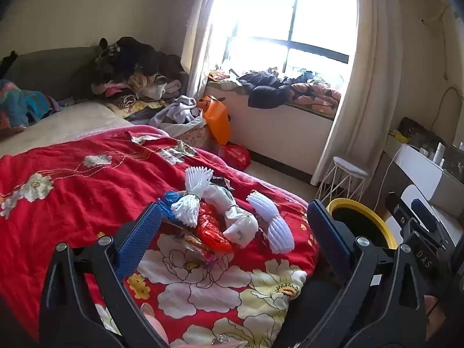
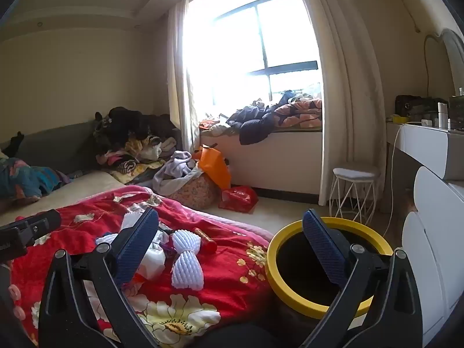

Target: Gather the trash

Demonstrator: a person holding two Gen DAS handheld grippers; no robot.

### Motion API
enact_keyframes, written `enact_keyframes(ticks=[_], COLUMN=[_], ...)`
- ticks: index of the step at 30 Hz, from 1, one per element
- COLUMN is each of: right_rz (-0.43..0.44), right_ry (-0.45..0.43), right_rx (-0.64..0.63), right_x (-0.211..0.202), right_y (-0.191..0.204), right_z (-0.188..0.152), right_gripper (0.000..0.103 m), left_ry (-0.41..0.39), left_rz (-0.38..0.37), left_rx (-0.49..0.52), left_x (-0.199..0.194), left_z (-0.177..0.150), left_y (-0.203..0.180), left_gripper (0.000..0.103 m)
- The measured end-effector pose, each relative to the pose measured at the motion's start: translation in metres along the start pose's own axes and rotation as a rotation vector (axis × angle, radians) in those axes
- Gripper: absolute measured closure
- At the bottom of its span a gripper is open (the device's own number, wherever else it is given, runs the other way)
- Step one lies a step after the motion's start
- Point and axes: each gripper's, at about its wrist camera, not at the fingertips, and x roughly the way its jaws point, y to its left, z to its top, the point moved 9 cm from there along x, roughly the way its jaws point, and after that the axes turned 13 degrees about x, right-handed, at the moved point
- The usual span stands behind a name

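Note:
A heap of trash lies on the red flowered blanket [image 1: 72, 191]: two white foam fruit nets [image 1: 191, 197] [image 1: 274, 226], a crumpled white bag [image 1: 240, 226], a red wrapper [image 1: 211, 229], a blue scrap [image 1: 171, 206] and a clear candy wrapper [image 1: 197, 246]. My left gripper [image 1: 232, 240] hovers over the heap, open, nothing between its fingers. A yellow-rimmed black bin [image 2: 316, 264] stands on the floor beside the bed. My right gripper [image 2: 235, 249] is open and empty, between the heap and the bin; one foam net [image 2: 185, 258] lies just left of its middle.
Clothes are piled at the bed's far side [image 1: 136, 72] and on the window seat [image 1: 290, 87]. An orange bag [image 1: 216, 119] and a red bag [image 1: 235, 156] sit on the floor near a white stool [image 2: 353, 194]. A white dresser [image 2: 435, 232] stands at right.

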Motion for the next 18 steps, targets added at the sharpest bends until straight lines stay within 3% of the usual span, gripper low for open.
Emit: enact_keyframes(ticks=[18], right_rz=[0.000], right_ry=[-0.001], right_rx=[-0.018], right_x=[-0.001], right_y=[0.011], right_z=[-0.005], right_gripper=[0.006], left_ry=[-0.021], left_rz=[-0.008], left_rx=[0.020], left_x=[-0.006], left_z=[0.007], left_y=[-0.009], left_gripper=[0.010])
